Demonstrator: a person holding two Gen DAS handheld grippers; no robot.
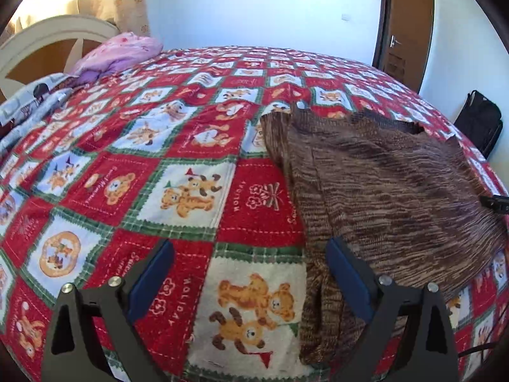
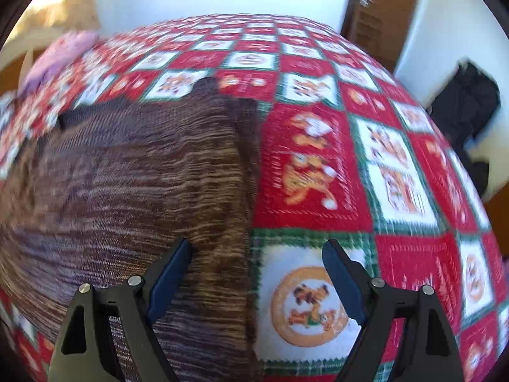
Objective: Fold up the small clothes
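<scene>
A brown striped knitted garment lies spread on the bed, its left side folded into a narrow strip that runs toward me. My left gripper hangs open over that left edge; its right finger is above the knit, its left finger above the bedspread, and nothing is between the pads. In the right wrist view the same garment fills the left half. My right gripper is open astride the garment's right edge, with the left finger over the knit and the right finger over the bedspread. That view is blurred.
A red, white and green teddy-bear bedspread covers the bed. Pink bedding and a grey patterned cloth lie by the cream headboard. A black bag stands on the floor at the right, near a brown door.
</scene>
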